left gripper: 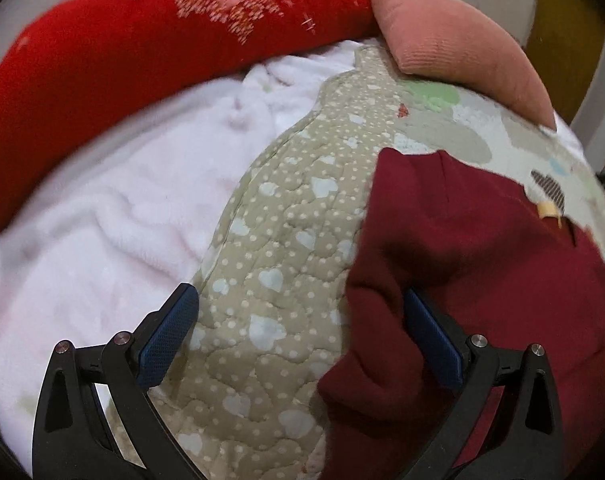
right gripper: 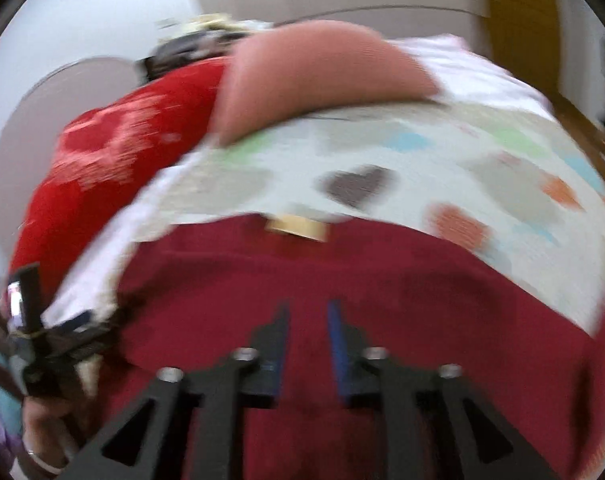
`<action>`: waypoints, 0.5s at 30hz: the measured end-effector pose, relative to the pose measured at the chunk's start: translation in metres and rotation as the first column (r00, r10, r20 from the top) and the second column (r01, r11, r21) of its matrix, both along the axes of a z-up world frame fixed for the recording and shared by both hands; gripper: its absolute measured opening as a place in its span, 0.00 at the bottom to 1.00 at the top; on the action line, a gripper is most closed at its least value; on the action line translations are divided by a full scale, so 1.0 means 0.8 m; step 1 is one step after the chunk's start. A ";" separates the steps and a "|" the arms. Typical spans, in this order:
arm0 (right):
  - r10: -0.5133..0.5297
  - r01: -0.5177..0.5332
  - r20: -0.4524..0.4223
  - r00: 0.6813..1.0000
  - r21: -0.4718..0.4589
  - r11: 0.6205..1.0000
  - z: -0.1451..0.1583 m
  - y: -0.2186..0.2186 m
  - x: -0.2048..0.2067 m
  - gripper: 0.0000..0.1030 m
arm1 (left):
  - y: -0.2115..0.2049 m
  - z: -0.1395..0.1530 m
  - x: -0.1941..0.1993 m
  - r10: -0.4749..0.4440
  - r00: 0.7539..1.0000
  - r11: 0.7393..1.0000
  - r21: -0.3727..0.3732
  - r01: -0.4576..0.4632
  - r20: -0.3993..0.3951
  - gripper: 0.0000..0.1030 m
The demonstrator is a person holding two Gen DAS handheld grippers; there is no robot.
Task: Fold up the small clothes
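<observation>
Left fingers (left gripper: 302, 340): spread wide, nothing clamped; maroon fabric edge between them.
Right fingers (right gripper: 308, 344): narrowly apart, empty, angled down over the cloth.
Dark maroon knit garment (left gripper: 482, 260): flat on the heart-print quilted blanket (left gripper: 274, 240).
Open room: white fleece (left gripper: 102, 220), left.
Far edge: red pillow (left gripper: 122, 52), pink cushion (left gripper: 442, 40).

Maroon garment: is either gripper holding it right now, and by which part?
Neither. The left gripper is wide open beside the maroon garment; the right gripper hangs above it, jaws apart, nothing between.
</observation>
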State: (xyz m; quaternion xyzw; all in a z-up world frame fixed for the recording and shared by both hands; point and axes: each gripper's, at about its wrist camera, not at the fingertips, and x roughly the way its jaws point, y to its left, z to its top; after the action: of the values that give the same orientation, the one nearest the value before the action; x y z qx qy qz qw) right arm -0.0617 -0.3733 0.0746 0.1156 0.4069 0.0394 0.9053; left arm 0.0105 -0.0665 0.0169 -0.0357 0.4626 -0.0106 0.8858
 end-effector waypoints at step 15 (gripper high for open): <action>0.419 -0.432 -0.141 0.897 -0.083 0.898 -0.052 0.175 0.131 0.24 | 0.008 -0.006 -0.005 -0.014 0.999 0.997 -0.076 0.016 0.034 1.00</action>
State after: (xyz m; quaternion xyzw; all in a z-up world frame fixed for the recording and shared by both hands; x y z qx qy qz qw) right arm 0.0428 -0.2337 0.0329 -0.0253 0.4775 0.2067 0.8536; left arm 0.0064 -0.0604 0.0122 -0.0659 0.4474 -0.0356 0.8912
